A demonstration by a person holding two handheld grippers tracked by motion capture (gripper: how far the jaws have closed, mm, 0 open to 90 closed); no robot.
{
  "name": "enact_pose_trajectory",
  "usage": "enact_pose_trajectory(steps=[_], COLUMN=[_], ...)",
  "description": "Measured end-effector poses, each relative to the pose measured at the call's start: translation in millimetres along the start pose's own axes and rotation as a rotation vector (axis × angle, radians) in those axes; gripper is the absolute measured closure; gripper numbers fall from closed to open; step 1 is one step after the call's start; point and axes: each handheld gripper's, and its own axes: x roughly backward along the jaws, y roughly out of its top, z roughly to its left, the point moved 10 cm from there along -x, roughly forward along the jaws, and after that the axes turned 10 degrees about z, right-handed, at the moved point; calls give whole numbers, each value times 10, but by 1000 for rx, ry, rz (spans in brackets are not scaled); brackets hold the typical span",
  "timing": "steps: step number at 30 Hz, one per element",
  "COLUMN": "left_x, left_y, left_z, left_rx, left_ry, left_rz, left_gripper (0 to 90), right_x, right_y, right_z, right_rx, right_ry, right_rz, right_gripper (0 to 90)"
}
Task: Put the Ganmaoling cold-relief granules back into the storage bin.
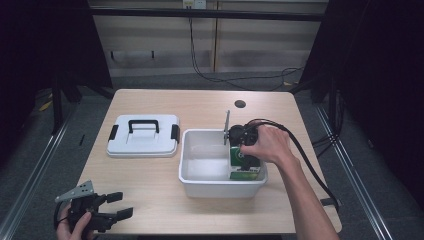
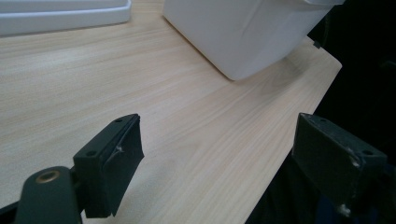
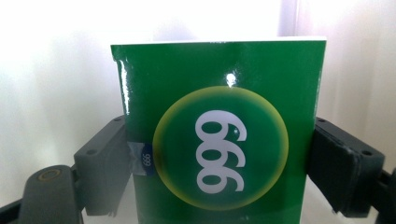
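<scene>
**Green box gripped inside the white bin; left gripper idle at the table's near corner**

At the left of the high view, the left gripper (image 1: 114, 205) sits over the near-left corner of the wooden table (image 1: 150, 180), held in the person's left hand (image 1: 75, 227). Its jaws stand wide apart with nothing between them. In the left gripper view the same gripper (image 2: 215, 158) looks across bare wood toward the near edge of the table, with the bin's outer wall ahead and a corner of the lid at the top left.

Farther in, on the left half of the table, a white lid (image 1: 143, 136) with a black handle and black side clips lies flat, just beside the bin but apart from it.

Right of centre stands the white bin (image 1: 200, 186), open at the top. The green box (image 1: 244, 167) is inside it, against its right wall, standing on end. The person's right hand (image 1: 267, 144) reaches over the bin's right rim with the right gripper (image 1: 243, 150) pointing down onto the box.

In the right gripper view, the right gripper (image 3: 219, 161) has its jaws closed against the two sides of the green box (image 3: 219, 116). The glossy face carries a yellow-ringed circle with white digits reading 999, turned on their side, with the bin's pale walls behind.
</scene>
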Motion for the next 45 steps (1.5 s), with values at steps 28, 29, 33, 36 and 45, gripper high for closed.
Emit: enact_pose_trajectory(steps=[28, 29, 33, 36, 45], left_x=[3, 2, 2, 2, 0], left_y=[0, -2, -1, -4, -5], left_z=[-1, -1, -1, -2, -5], left_rx=[2, 1, 1, 1, 1], left_ry=[0, 1, 0, 0, -3], left_rz=[-2, 0, 0, 2, 2], left_gripper=[160, 160, 160, 160, 160], right_x=[-274, -279, -299, -318, -315], right_y=[49, 55, 71, 67, 59], right_z=[-12, -13, -20, -19, -17], right_rx=[-5, -6, 5, -2, 8], right_ry=[10, 9, 2, 1, 0], right_rz=[64, 60, 54, 65, 71], right_gripper=[143, 141, 134, 126, 117])
